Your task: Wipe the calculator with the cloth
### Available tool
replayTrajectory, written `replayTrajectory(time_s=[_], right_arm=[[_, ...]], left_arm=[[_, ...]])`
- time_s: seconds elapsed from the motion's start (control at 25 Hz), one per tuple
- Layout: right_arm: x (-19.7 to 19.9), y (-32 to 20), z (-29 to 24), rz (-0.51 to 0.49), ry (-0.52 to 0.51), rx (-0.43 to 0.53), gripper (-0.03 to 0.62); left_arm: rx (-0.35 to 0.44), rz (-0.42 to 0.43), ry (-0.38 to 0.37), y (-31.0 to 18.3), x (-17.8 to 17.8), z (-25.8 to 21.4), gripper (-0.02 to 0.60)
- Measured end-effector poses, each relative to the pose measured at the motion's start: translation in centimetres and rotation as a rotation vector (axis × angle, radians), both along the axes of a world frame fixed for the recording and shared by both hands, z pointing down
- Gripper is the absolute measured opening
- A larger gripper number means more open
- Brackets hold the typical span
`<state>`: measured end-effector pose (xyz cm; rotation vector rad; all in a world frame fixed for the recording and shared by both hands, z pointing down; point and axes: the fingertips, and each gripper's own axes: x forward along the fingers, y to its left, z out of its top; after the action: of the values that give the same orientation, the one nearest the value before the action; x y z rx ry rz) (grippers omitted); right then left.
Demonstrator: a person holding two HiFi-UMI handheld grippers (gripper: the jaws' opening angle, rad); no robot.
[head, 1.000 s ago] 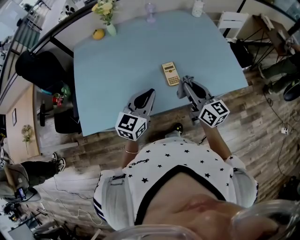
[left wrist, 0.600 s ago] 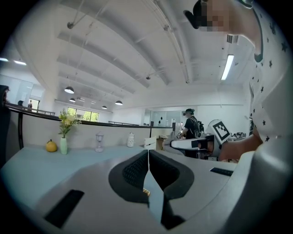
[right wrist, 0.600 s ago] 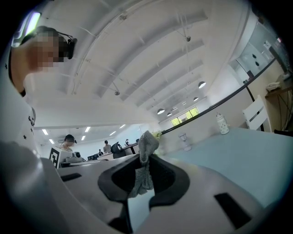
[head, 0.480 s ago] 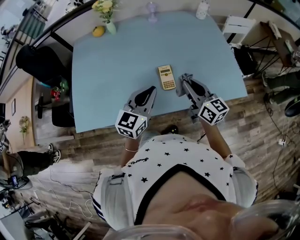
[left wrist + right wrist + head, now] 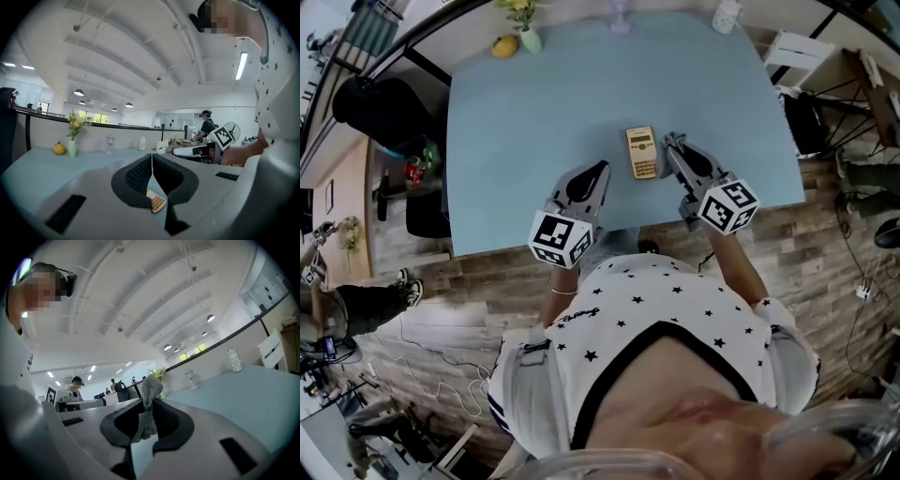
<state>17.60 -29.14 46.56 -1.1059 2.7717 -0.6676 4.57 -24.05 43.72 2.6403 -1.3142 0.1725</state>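
Note:
A yellow-beige calculator [image 5: 642, 152] lies flat on the light blue table [image 5: 534, 122], near its front edge. My right gripper [image 5: 675, 148] hovers just right of the calculator, shut on a grey cloth [image 5: 673, 142]. In the right gripper view the cloth [image 5: 148, 411] hangs pinched between the jaws and sticks up above them. My left gripper [image 5: 597, 172] is left of the calculator and a little nearer the edge, with its jaws shut and nothing in them. Below those jaws, the left gripper view shows a corner of the calculator [image 5: 156, 202].
Along the table's far edge stand a vase of yellow flowers [image 5: 526, 30], a yellow fruit [image 5: 504, 45], a clear glass [image 5: 622, 13] and a white jar [image 5: 727, 15]. A black chair [image 5: 375, 108] is at the left, white furniture [image 5: 797, 58] at the right.
The head view has shifted a little. Both grippers stay in nearly the same places beside the calculator, and the cloth stays in the right one.

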Motion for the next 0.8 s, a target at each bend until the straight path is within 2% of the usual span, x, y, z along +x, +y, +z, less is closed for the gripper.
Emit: replayTrajectory(time_s=[0.28,0.8], right_arm=[[-1.1,-3.7,1.8,-0.019,0.054,-0.040,0.049],[-5.8,-8.0,8.6,-0.109,0.227,-0.157,0.052]], left_arm=[[0.012,-0.014,0.017,-3.5,-1.0,-0.6,0.031],[-0.025,-0.112,0.016,-6.4,-5.6,0.5,0.031]])
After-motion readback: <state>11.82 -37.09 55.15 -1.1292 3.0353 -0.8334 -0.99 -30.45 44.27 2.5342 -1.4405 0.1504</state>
